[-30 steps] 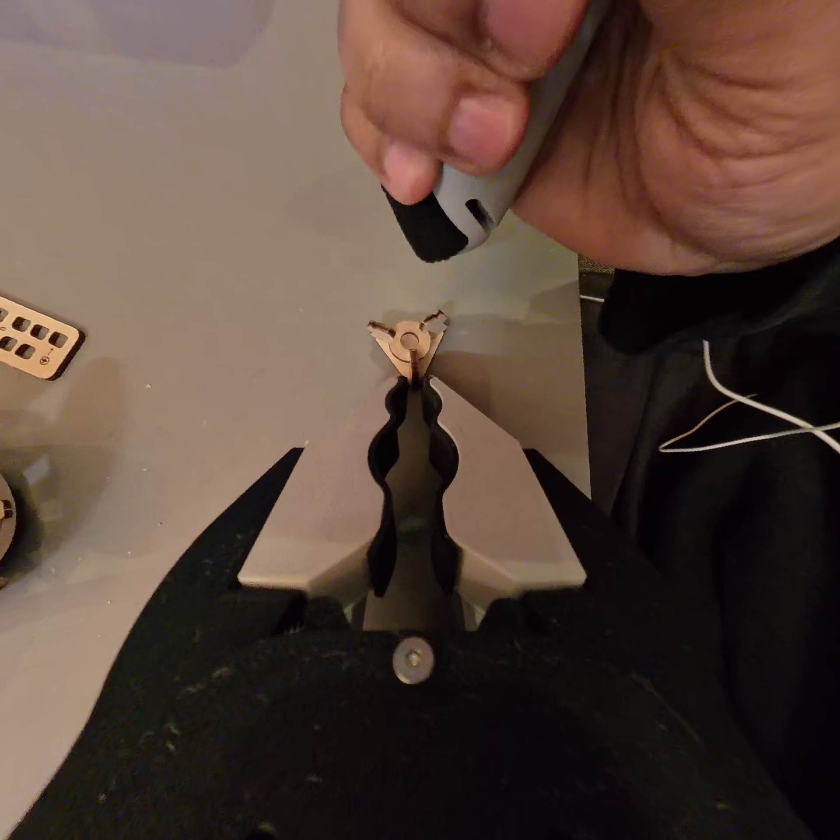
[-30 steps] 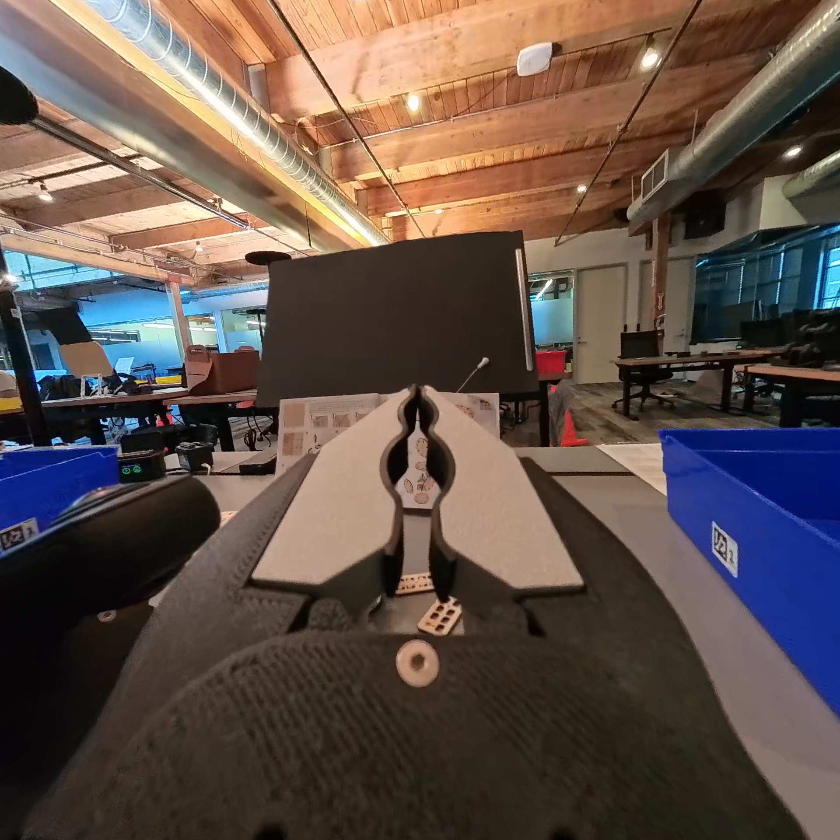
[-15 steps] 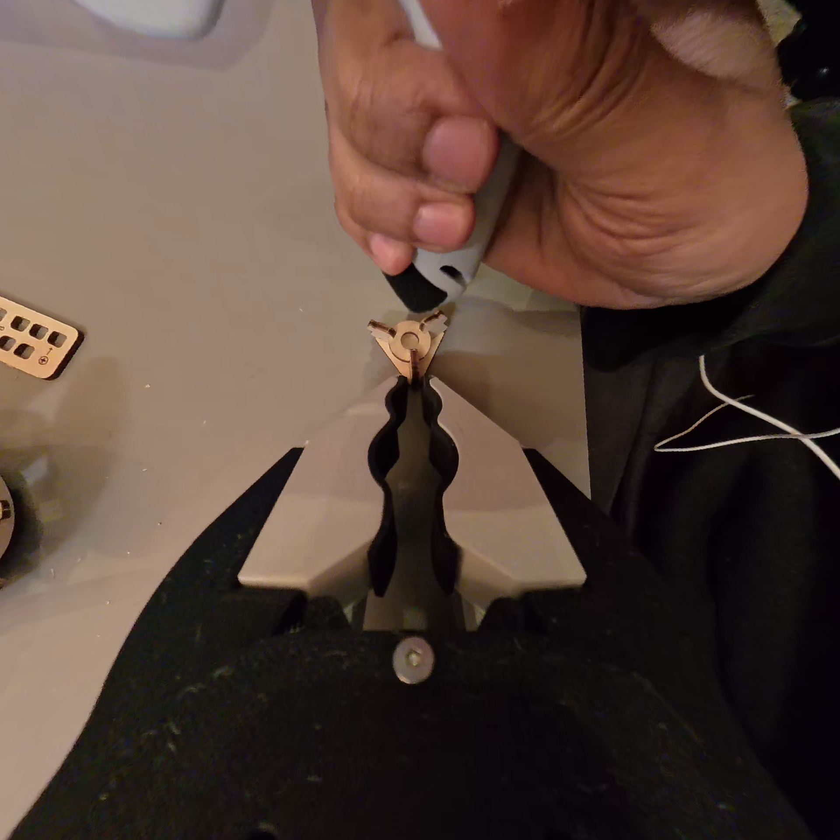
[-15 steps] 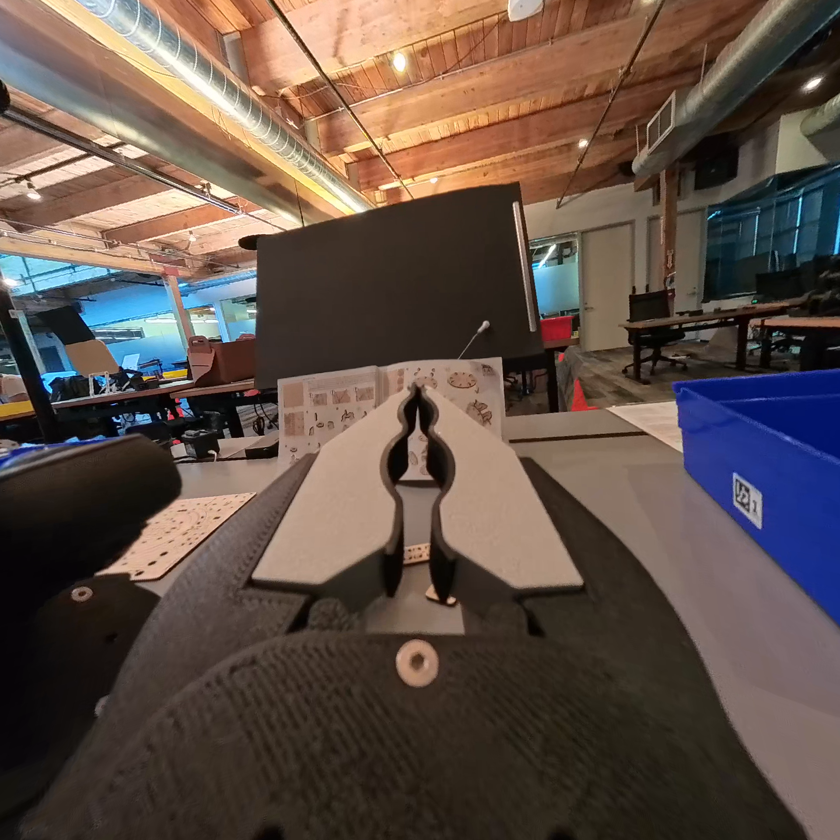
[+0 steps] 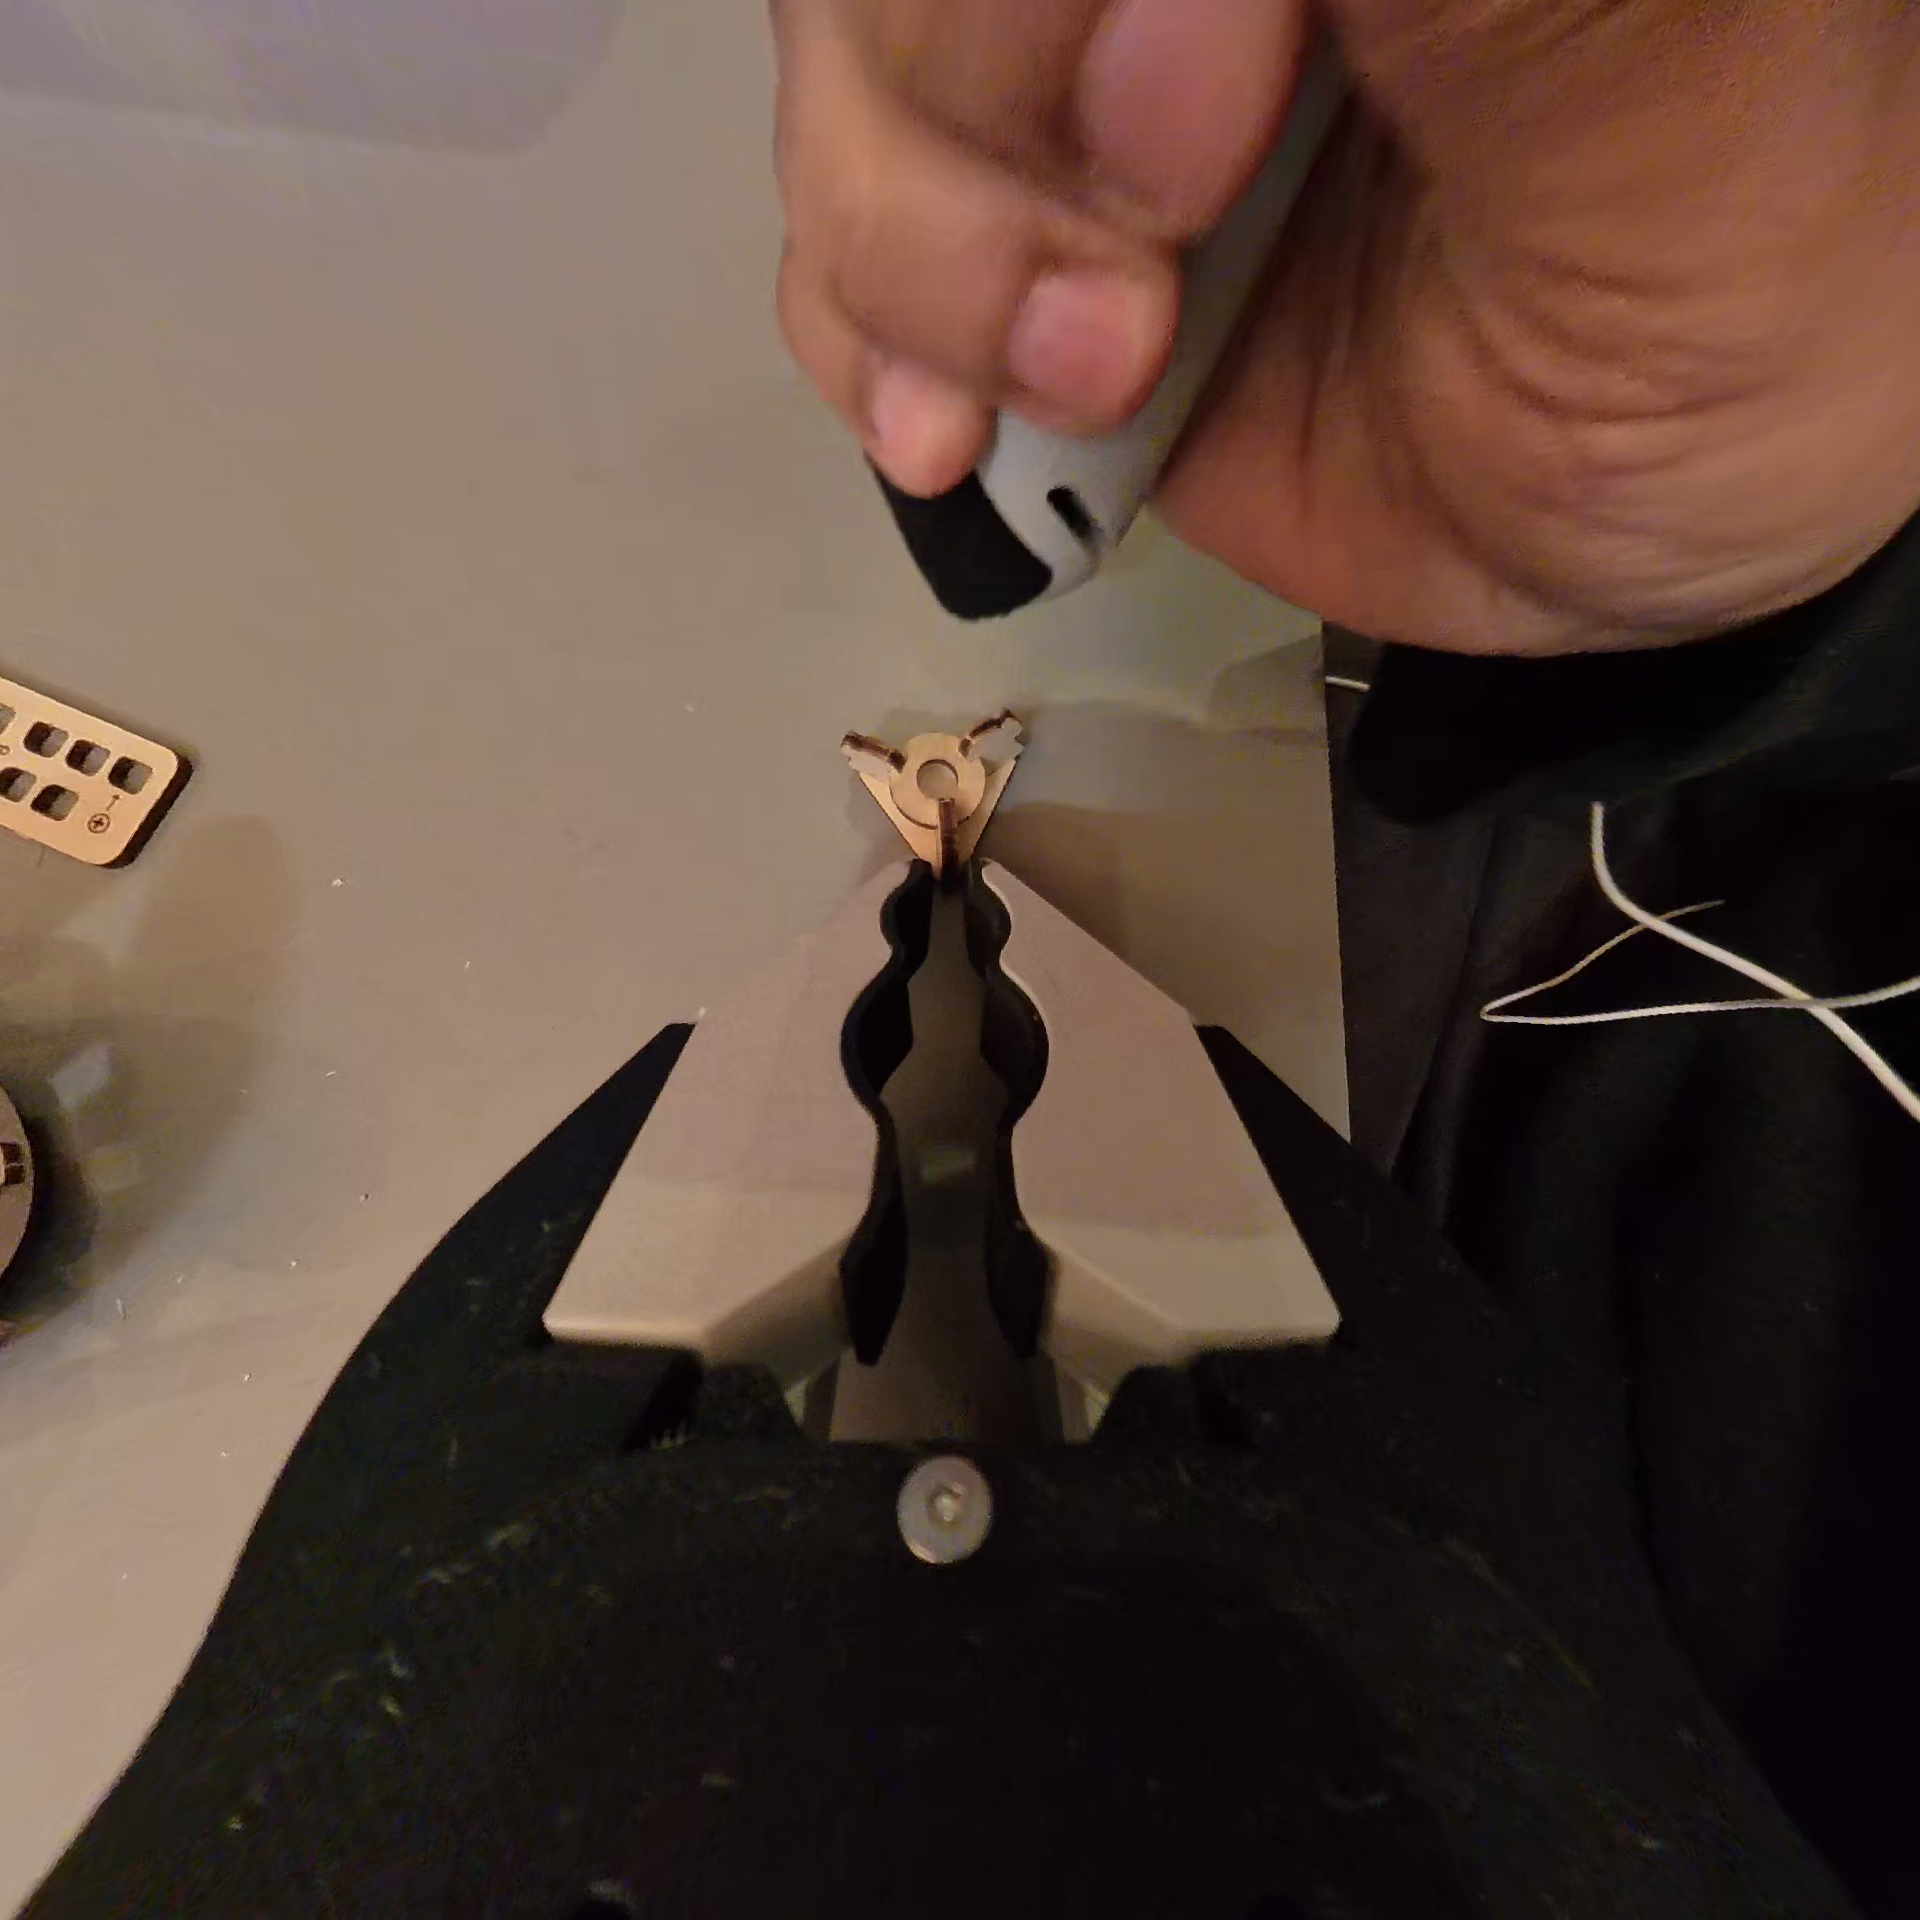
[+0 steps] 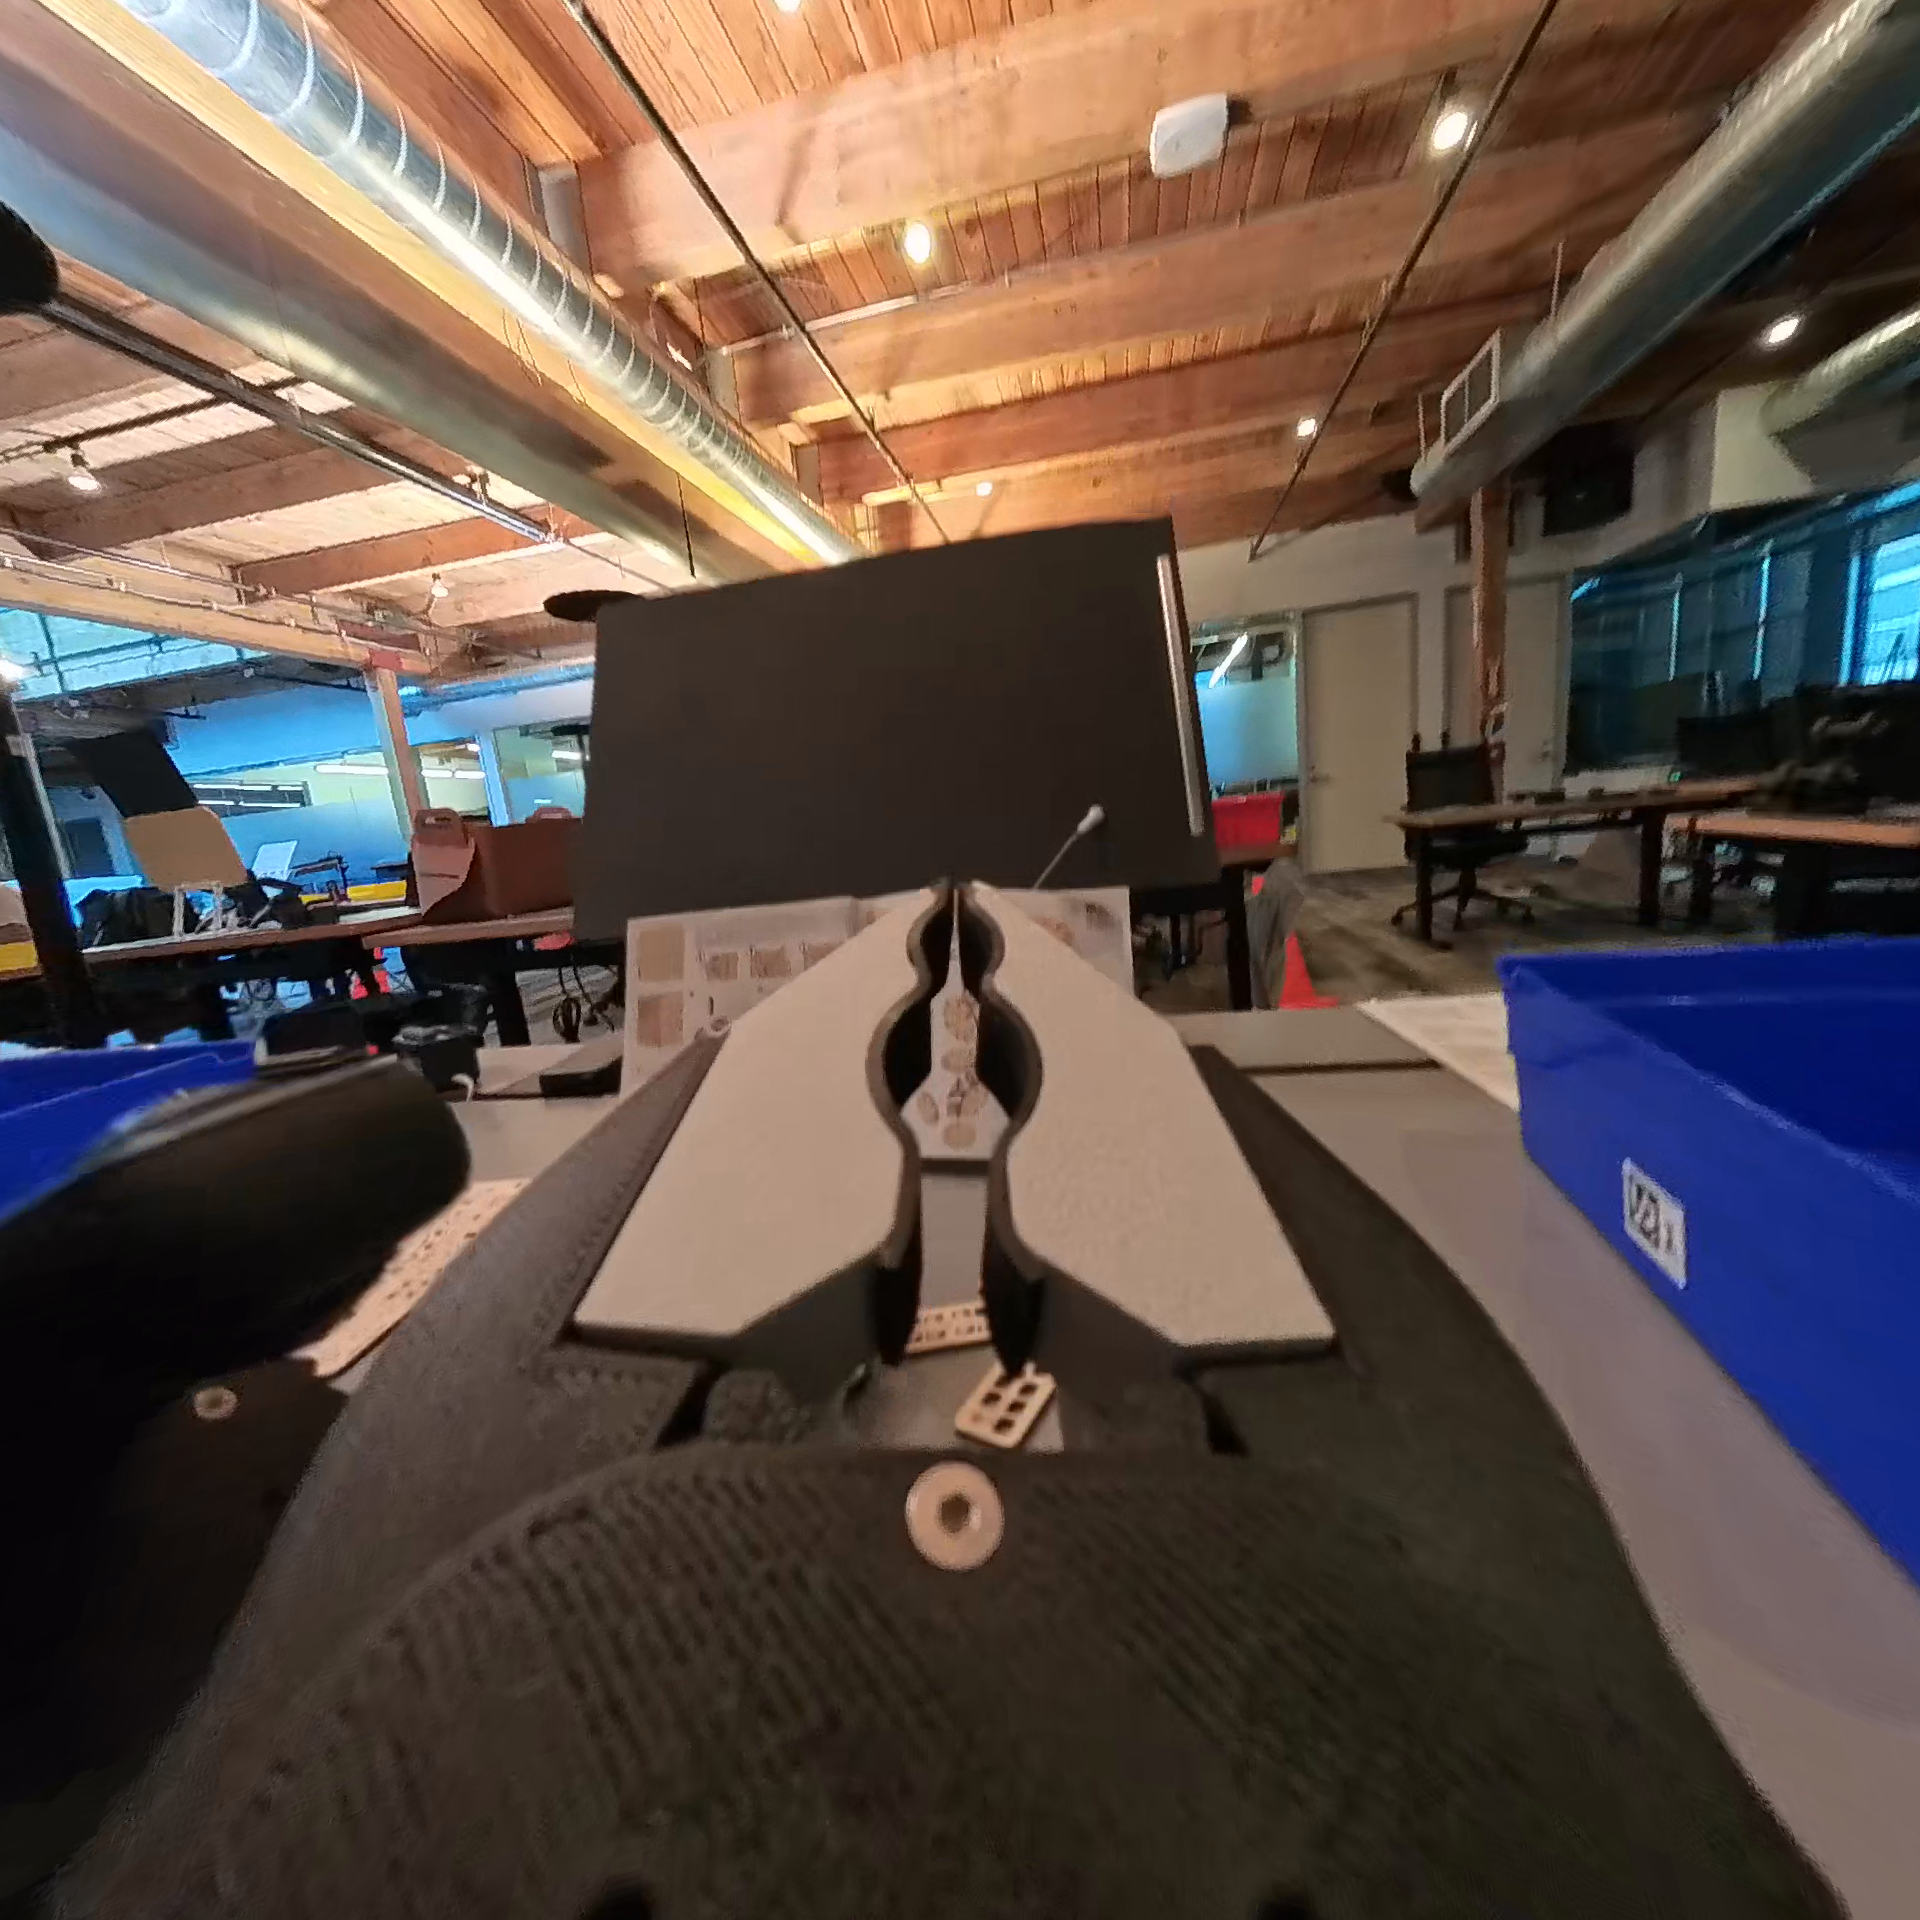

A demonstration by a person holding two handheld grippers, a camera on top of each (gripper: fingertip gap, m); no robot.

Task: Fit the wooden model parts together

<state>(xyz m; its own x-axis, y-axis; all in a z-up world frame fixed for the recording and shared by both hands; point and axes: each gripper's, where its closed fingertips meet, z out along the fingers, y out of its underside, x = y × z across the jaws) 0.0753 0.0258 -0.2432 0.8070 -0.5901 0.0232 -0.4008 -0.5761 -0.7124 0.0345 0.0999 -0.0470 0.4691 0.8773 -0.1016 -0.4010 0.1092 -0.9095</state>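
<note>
In the left wrist view my left gripper (image 5: 943, 868) is shut on one corner of a small wooden triangular piece (image 5: 930, 784). The piece has a ring in its middle and tabs at its corners, and it is held just over the grey table (image 5: 468, 468). A hand (image 5: 1403, 312) holds a grey handle with a black end (image 5: 1023, 540) a little above the piece, not touching it. In the right wrist view my right gripper (image 6: 956, 891) is shut with nothing between its tips. It points level across the table towards an open booklet (image 6: 727, 966).
A wooden plate with holes (image 5: 73, 769) and a round wooden part (image 5: 8, 1184) lie at the left. The table edge (image 5: 1335, 935) runs at the right, beside dark clothing with a white cord (image 5: 1662, 997). The right wrist view shows a blue bin (image 6: 1714, 1143), a black board (image 6: 883, 727) and a perforated wooden sheet (image 6: 416, 1278).
The hand brought the handle's black end down onto the wooden piece half a second ago and has lifted it away again. The left gripper kept its hold and did not move.
</note>
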